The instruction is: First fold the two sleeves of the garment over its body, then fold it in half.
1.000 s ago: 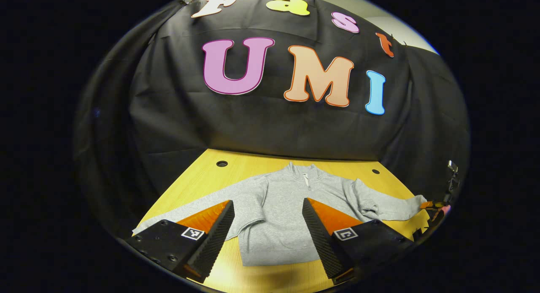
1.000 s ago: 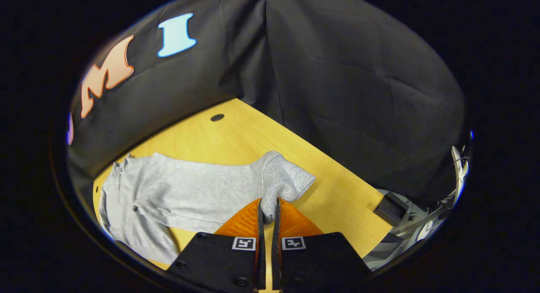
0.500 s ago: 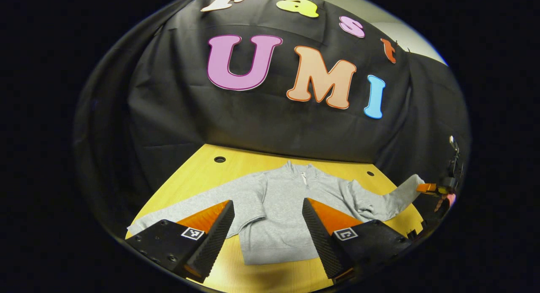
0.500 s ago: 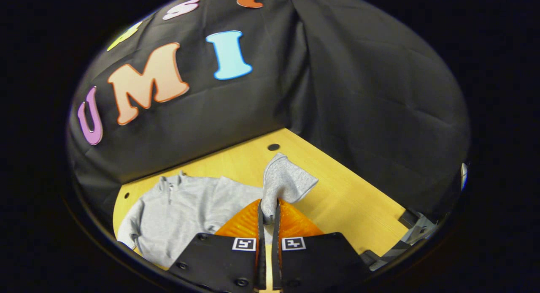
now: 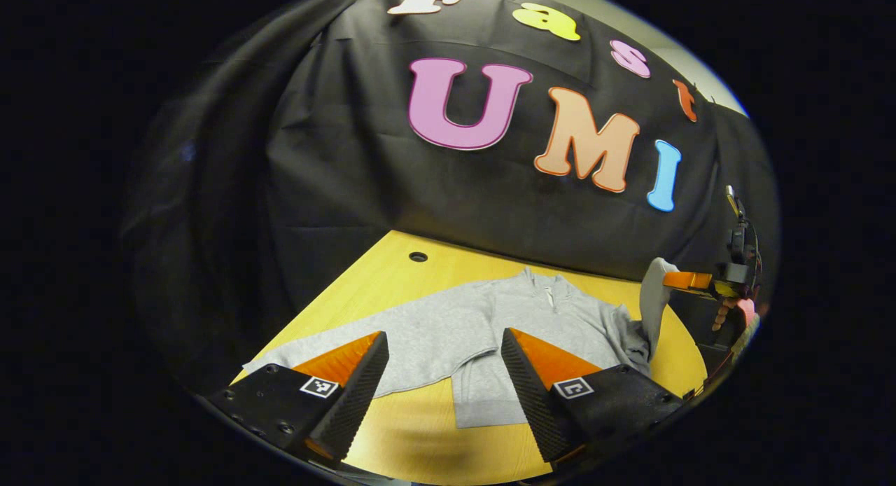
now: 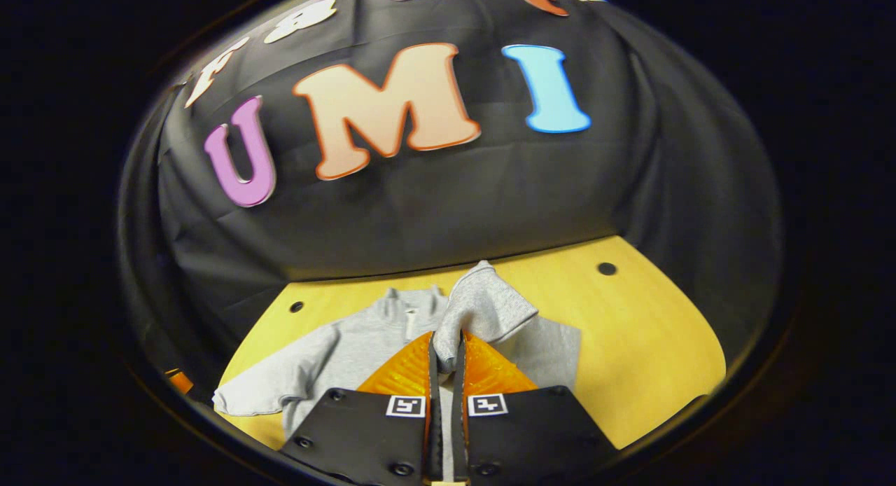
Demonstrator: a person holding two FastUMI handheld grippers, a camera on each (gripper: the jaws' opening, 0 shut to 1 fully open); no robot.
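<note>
A grey sweatshirt (image 5: 518, 318) lies flat on the yellow desk (image 5: 406, 444), collar toward the booth wall. The right gripper (image 6: 446, 356) is clenched on one sleeve's cuff (image 6: 483, 307), lifted above the body. The left gripper (image 5: 444, 374) hangs released over the near edge, desk bare alongside.

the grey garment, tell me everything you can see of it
The grey garment is a soft, fleece-like sweatshirt with a stand-up collar and short zip, lying front up on the wooden table. One sleeve lies spread out flat. The other sleeve's cuff is pinched in the right gripper and lifted above the body.
</note>
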